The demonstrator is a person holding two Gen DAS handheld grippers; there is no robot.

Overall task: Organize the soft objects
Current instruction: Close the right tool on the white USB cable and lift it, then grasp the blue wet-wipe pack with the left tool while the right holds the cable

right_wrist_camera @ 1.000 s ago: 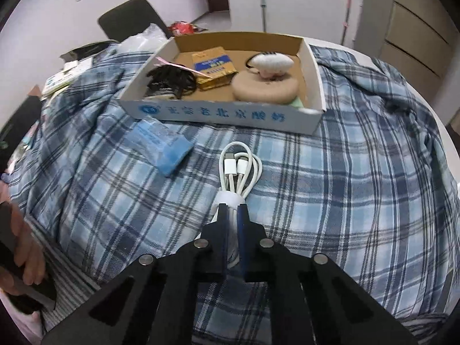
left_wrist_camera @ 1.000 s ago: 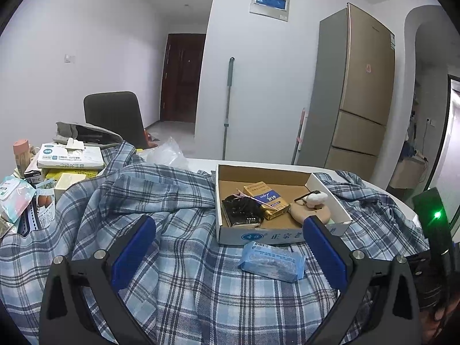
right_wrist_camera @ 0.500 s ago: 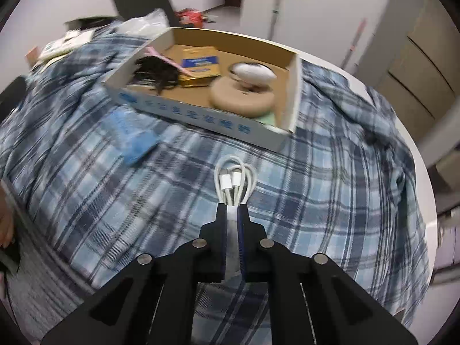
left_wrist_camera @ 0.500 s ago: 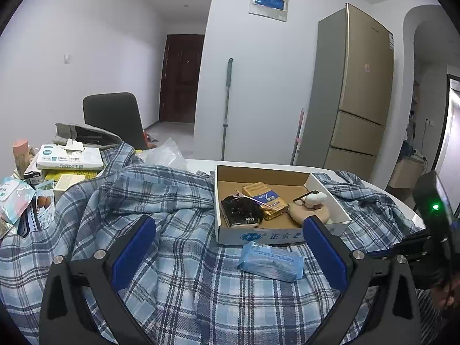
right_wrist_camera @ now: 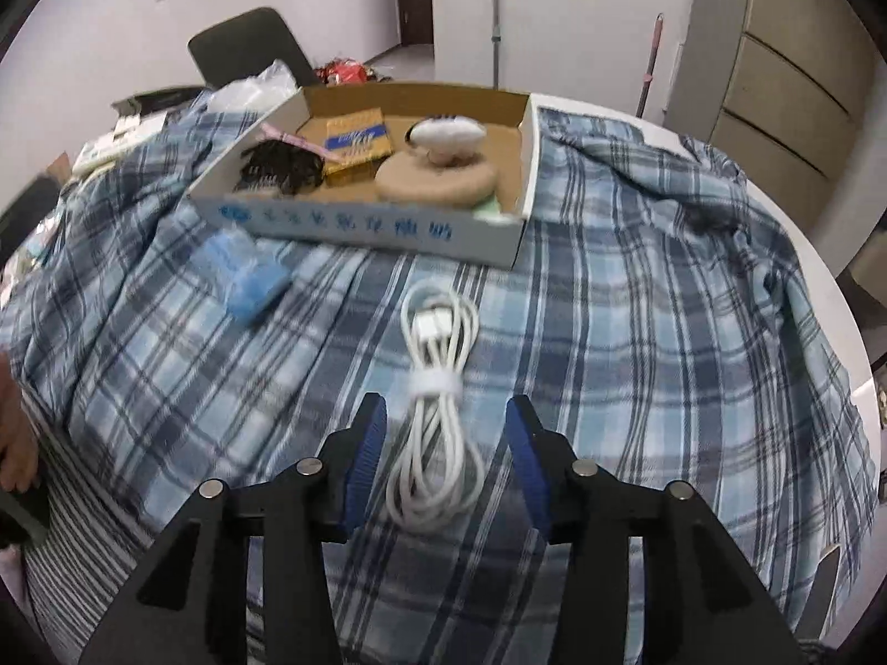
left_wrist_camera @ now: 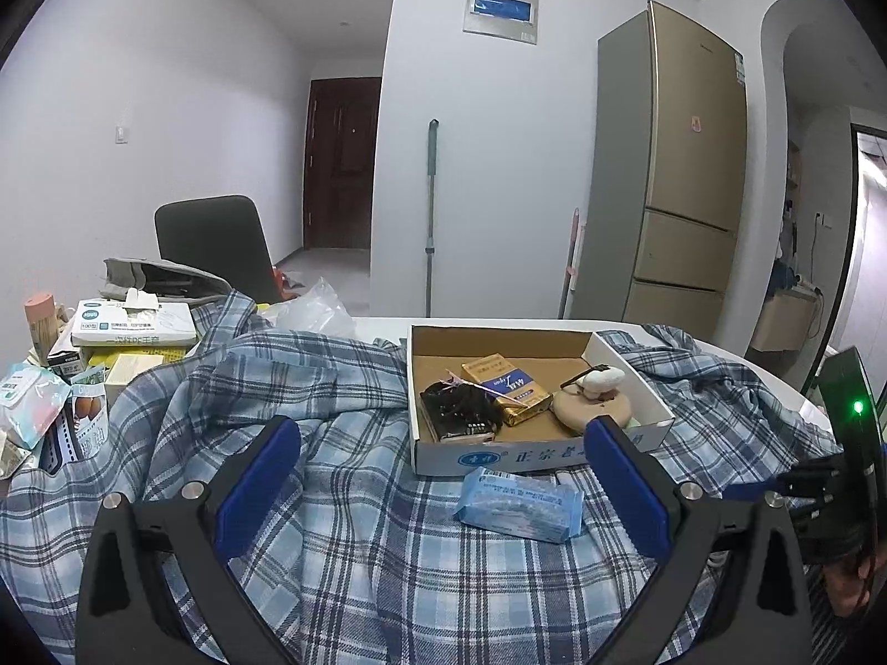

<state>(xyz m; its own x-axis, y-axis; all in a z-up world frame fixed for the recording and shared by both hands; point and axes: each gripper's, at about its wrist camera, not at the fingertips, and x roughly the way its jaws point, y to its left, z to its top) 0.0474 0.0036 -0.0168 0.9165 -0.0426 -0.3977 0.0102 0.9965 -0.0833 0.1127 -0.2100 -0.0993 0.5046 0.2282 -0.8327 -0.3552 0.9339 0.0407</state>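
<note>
Bench [right_wrist_camera: 831, 255]: white and round, almost wholly covered; only its far and right edge shows bare.
Plaid shirt [right_wrist_camera: 637, 305]: blue checked cloth spread rumpled over the bench, carrying everything below.
Cardboard tray [right_wrist_camera: 360, 227]: shallow open box with blue print on its white front wall, lying on the shirt at the far side; inside it a black tangle, a gold and blue packet, a tan round pad and a white oval piece on top of the pad.
Left gripper [left_wrist_camera: 443, 476]: fingers spread wide with nothing between them, above the shirt, pointing at the tray.
Right gripper [right_wrist_camera: 443, 443]: fingers have just been opening and now stand moderately apart, either side of the cable's near loops without pressing on them.
Tissue pack [right_wrist_camera: 244, 277]: pale blue, on the shirt just in front of the tray's left end.
White cable [right_wrist_camera: 438, 388]: coiled, bound by a white strap, lying loose on the shirt in front of the tray.
</note>
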